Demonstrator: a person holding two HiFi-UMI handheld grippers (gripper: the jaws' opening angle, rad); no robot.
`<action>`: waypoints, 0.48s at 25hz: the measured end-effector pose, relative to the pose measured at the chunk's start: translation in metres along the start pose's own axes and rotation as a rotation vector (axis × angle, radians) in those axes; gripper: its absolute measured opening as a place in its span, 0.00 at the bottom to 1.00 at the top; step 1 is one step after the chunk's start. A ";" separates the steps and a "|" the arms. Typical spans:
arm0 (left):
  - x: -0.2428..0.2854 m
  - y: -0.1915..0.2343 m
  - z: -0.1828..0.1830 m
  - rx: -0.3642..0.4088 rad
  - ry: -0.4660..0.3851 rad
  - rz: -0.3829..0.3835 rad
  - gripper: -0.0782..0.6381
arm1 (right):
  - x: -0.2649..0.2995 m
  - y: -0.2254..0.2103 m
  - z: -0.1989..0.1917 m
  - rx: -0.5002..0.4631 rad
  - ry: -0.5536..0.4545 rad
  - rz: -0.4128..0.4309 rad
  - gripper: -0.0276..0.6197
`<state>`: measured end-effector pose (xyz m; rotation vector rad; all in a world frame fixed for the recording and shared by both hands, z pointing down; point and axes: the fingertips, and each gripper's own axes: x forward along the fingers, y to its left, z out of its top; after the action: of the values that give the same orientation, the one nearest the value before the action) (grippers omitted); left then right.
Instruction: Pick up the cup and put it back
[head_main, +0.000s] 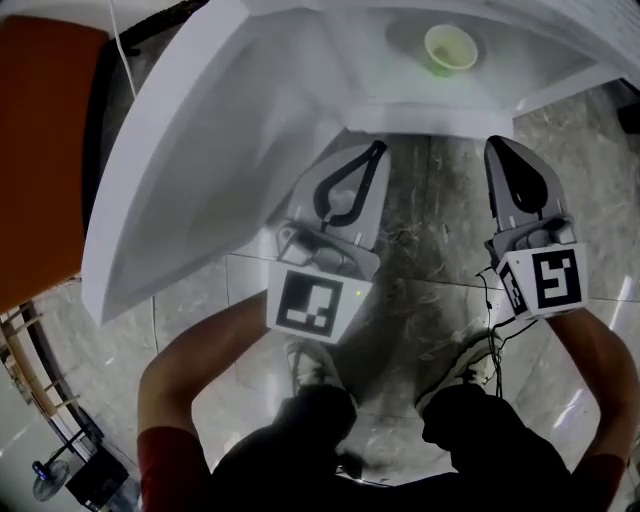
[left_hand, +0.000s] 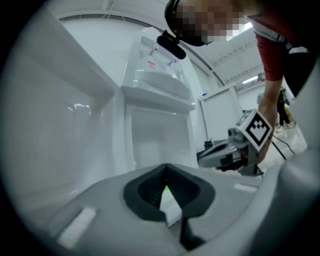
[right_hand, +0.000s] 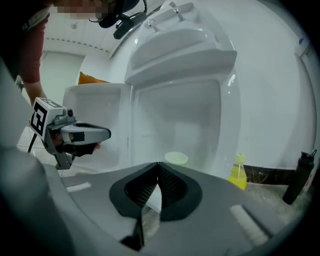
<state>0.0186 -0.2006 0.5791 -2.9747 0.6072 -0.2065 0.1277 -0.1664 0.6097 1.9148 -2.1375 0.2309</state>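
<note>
A pale green cup (head_main: 450, 48) stands upright on the white shelf (head_main: 520, 70) inside the recess of a white unit; in the right gripper view the cup (right_hand: 176, 158) shows just beyond my jaws. My left gripper (head_main: 378, 148) is held below the shelf's front edge, shut and empty, its tips touching (left_hand: 165, 167). My right gripper (head_main: 497, 143) hangs to the right of it at the same height, also shut with nothing held (right_hand: 158, 165). Both are short of the cup and apart from it. Each gripper sees the other: the right gripper (left_hand: 220, 155), the left gripper (right_hand: 85, 134).
The white unit's angled panel (head_main: 200, 170) runs along my left. An orange surface (head_main: 40, 150) lies at the far left. A yellow bottle (right_hand: 238, 172) and a dark bottle (right_hand: 299, 177) stand to the right of the unit. Marble floor tiles (head_main: 430, 230) and the person's shoes lie below.
</note>
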 end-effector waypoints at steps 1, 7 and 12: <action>0.003 0.001 -0.005 0.009 0.000 -0.002 0.11 | 0.004 0.000 -0.007 -0.002 0.008 0.004 0.05; 0.005 0.013 -0.029 -0.043 -0.002 0.078 0.11 | 0.008 -0.003 -0.019 0.024 -0.028 -0.005 0.05; 0.005 0.012 -0.038 -0.059 0.019 0.133 0.11 | 0.006 0.001 -0.023 0.053 -0.028 0.006 0.05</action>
<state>0.0126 -0.2167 0.6161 -2.9764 0.8232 -0.2102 0.1280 -0.1652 0.6335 1.9518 -2.1757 0.2657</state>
